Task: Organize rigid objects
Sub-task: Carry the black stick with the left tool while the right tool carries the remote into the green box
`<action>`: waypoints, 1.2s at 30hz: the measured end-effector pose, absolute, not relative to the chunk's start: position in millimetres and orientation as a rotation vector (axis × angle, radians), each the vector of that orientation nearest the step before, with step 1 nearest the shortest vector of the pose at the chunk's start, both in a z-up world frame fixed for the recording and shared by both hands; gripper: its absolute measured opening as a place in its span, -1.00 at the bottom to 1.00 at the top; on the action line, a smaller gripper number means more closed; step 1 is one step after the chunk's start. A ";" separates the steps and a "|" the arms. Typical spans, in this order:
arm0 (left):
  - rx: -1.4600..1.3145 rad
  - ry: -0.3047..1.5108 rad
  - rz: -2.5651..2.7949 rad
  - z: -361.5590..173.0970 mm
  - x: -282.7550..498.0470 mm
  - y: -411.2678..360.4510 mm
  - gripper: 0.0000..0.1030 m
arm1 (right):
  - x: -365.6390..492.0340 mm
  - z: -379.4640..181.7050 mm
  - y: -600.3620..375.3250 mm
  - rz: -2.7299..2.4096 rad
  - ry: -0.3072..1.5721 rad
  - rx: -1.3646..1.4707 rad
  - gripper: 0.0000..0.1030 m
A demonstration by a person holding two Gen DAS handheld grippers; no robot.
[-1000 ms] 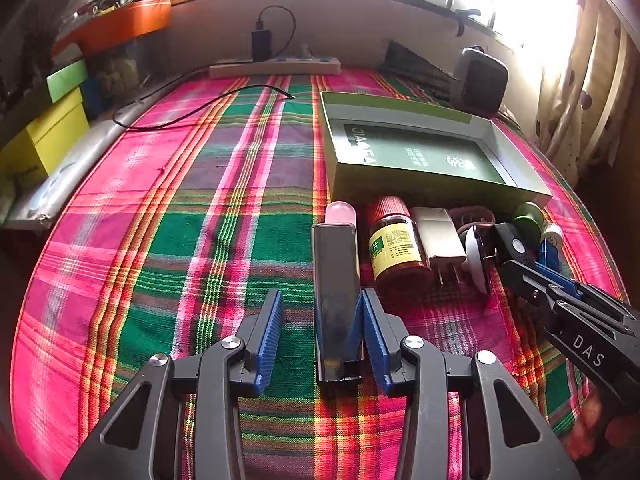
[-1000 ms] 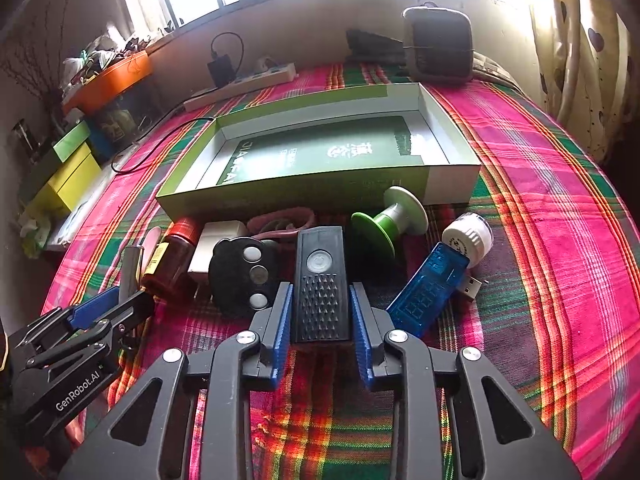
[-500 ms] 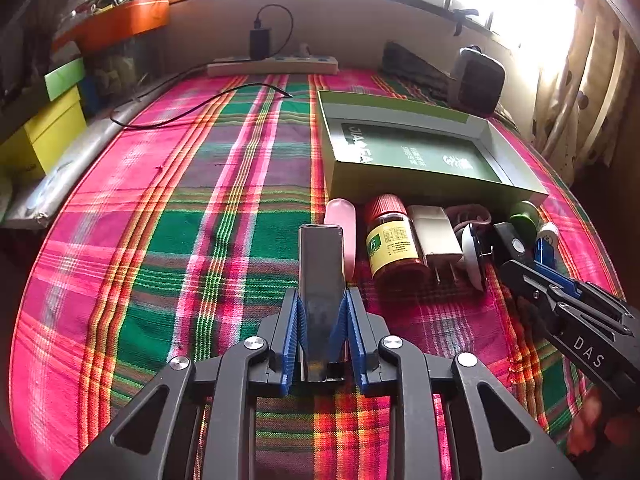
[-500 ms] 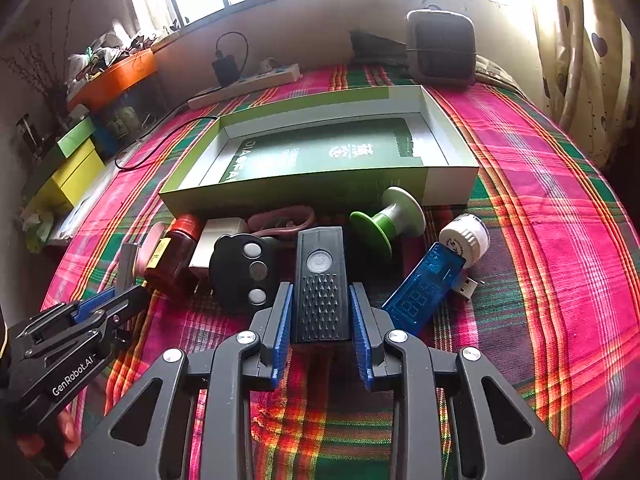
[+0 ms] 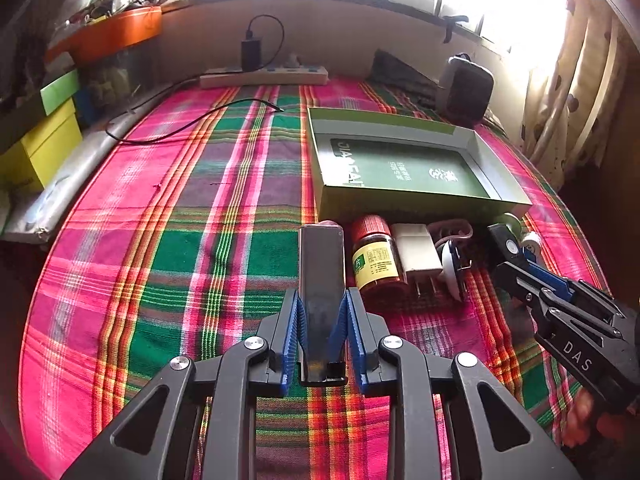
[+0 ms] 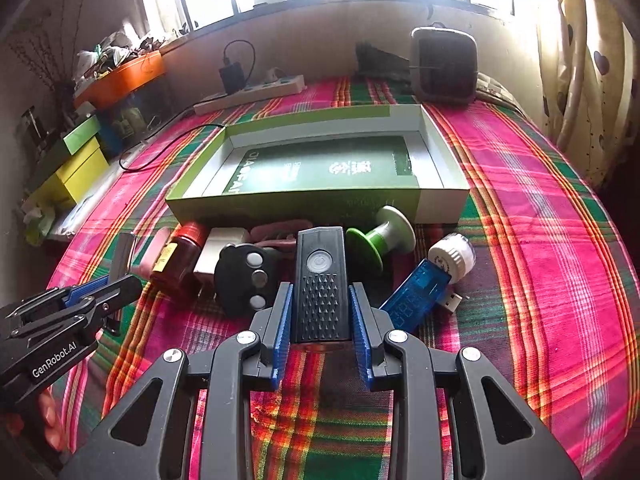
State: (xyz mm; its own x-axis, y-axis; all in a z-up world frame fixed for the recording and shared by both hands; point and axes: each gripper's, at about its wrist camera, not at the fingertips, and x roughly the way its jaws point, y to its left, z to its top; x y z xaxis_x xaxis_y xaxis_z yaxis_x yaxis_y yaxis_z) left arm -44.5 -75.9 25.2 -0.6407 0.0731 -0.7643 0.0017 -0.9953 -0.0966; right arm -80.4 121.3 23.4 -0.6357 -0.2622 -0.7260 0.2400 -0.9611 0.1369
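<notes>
the left tongs point(image 5: 322, 332) are closed on a dark flat bar point(image 5: 322, 276), low centre of the left wrist view, above the plaid cloth point(image 5: 180, 240). the right tongs point(image 6: 320, 320) are clamped on a black remote point(image 6: 320, 280), low centre of the right wrist view. a row of small items is seen just before the open green box point(image 6: 296, 204): red-capped bottle point(image 5: 374, 256), white charger point(image 5: 416, 252), green spool point(image 6: 380, 236), blue usb stick point(image 6: 416, 296). the box interior is seen mid-frame.
</notes>
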 end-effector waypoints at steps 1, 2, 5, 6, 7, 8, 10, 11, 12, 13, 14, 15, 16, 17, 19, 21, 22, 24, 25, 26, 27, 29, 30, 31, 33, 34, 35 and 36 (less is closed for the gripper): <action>-1.311 -0.138 2.806 27.0 -44.8 -75.6 -0.57 | -80.7 25.3 121.3 -2.612 -0.038 1.160 -0.44; -1.307 -0.140 2.804 28.8 -44.9 -75.6 -0.57 | -81.2 27.3 121.7 -2.609 -0.038 1.155 -0.44; -1.306 -0.152 2.780 33.6 -48.3 -75.0 -0.57 | -83.2 32.3 123.2 -2.597 -0.046 1.148 -0.44; -1.305 -0.150 2.775 35.4 -49.4 -74.6 -0.57 | -83.8 34.0 123.2 -2.597 -0.044 1.145 -0.44; -1.301 -0.145 2.776 37.6 -50.4 -73.5 -0.57 | -84.3 36.1 123.6 -2.597 -0.044 1.140 -0.44; -1.298 -0.135 2.777 39.4 -52.3 -72.6 -0.57 | -85.2 38.4 124.1 -2.599 -0.045 1.135 -0.44; -1.296 -0.144 2.767 43.0 -55.8 -71.4 -0.57 | -87.1 42.5 124.8 -2.596 -0.052 1.131 -0.44; -1.292 -0.153 2.756 45.1 -57.6 -70.8 -0.57 | -88.6 44.6 125.4 -2.595 -0.055 1.128 -0.44; -1.290 -0.158 2.750 46.8 -59.9 -70.4 -0.57 | -89.6 46.6 125.6 -2.597 -0.054 1.124 -0.44; -1.288 -0.159 2.750 49.0 -62.2 -69.9 -0.57 | -90.6 48.7 126.1 -2.601 -0.049 1.119 -0.44; -1.284 -0.150 2.752 51.3 -64.7 -68.9 -0.57 | -92.4 51.5 127.1 -2.606 -0.047 1.115 -0.44; -1.278 -0.148 2.754 53.7 -66.7 -68.3 -0.57 | -94.4 53.7 128.4 -2.608 -0.047 1.112 -0.44; -1.272 -0.143 2.758 56.2 -69.4 -67.7 -0.57 | -96.9 56.0 129.4 -2.609 -0.048 1.109 -0.44; -1.268 -0.137 2.758 58.3 -72.4 -66.6 -0.57 | -100.1 58.4 130.5 -2.610 -0.048 1.107 -0.44; -1.265 -0.144 2.749 61.6 -80.0 -65.6 -0.57 | -106.6 62.1 133.0 -2.611 -0.052 1.108 -0.44; -1.266 -0.144 2.742 64.3 -88.5 -64.3 -0.57 | -113.6 65.3 135.3 -2.612 -0.056 1.110 -0.44; -1.263 -0.144 2.742 66.4 -92.9 -63.6 -0.57 | -117.4 66.6 136.5 -2.613 -0.057 1.113 -0.44; -1.250 -0.139 2.743 70.1 -100.9 -62.5 -0.57 | -126.6 69.4 138.3 -2.617 -0.054 1.114 -0.44; -1.251 -0.140 2.743 71.3 -106.0 -62.2 -0.57 | -128.8 70.0 138.6 -2.619 -0.050 1.114 -0.44; -1.250 -0.143 2.739 72.1 -111.0 -61.8 -0.57 | -133.6 70.7 139.5 -2.621 -0.045 1.118 -0.44; -1.253 -0.147 2.735 72.2 -116.0 -61.3 -0.57 | -137.2 71.1 140.3 -2.620 -0.042 1.121 -0.44; -1.258 -0.154 2.731 71.9 -125.4 -60.2 -0.57 | -148.4 71.8 142.3 -2.620 -0.036 1.130 -0.44; -1.260 -0.152 2.728 71.0 -130.3 -59.7 -0.57 | -153.2 72.1 143.6 -2.621 -0.035 1.134 -0.44; -1.270 -0.153 2.727 69.8 -136.5 -59.3 -0.57 | -158.7 72.3 144.3 -2.618 -0.036 1.139 -0.44; -1.274 -0.136 2.730 67.8 -145.7 -57.6 -0.57 | -169.5 71.7 146.5 -2.615 -0.043 1.153 -0.44; -1.282 -0.135 2.728 66.4 -150.6 -57.5 -0.57 | -175.0 70.6 147.1 -2.614 -0.036 1.157 -0.44; -1.290 -0.140 2.721 64.9 -155.4 -57.4 -0.57 | -179.3 69.7 147.2 -2.615 -0.032 1.162 -0.44; -1.299 -0.147 2.710 62.6 -161.5 -57.1 -0.57 | -184.2 68.1 147.5 -2.613 -0.031 1.170 -0.44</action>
